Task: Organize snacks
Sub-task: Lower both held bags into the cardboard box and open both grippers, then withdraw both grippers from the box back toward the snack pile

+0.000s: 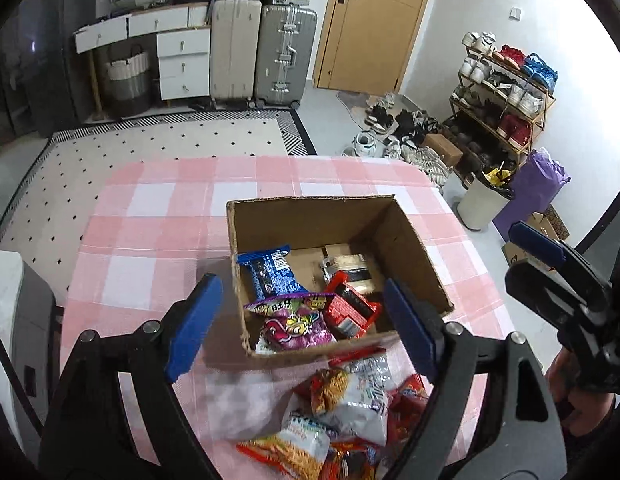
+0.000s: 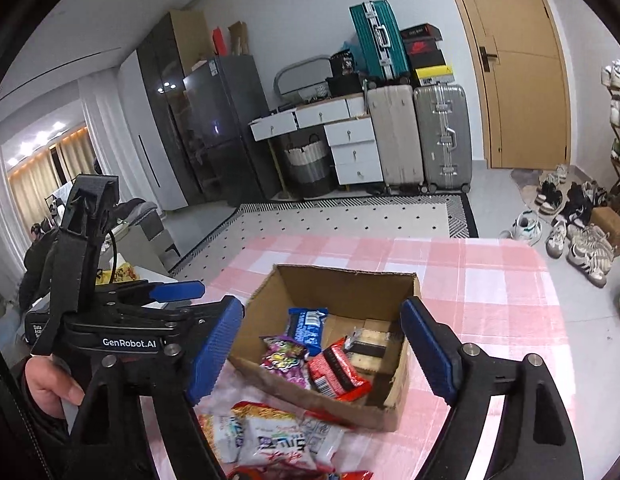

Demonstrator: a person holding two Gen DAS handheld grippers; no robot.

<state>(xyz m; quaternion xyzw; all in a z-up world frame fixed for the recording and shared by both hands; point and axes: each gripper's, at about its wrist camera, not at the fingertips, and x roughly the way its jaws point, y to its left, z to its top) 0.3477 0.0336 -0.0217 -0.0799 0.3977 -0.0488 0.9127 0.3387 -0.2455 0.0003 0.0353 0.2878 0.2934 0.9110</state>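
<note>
Matt brown cardboard box [image 1: 338, 216], its cut rim rough and frayed. Inside, a purple candy bag [image 1: 296, 326] in glossy crinkled film, a blue wrapper [image 1: 270, 272] just as shiny, a red packet [image 1: 348, 308] gleaming too. The loose snack bags [image 1: 350, 404] in front of the box (all slick plastic foil) catch the light. The pink checked tablecloth [image 1: 158, 216] looks like soft matt woven cloth. The left gripper [image 1: 302, 328] has matt black plastic arms and ribbed blue pads [image 1: 196, 326]; bright metal bolts.

Snack packets [image 1: 306, 312] in box [image 1: 310, 216]; more packets [image 1: 342, 412] before it.
</note>
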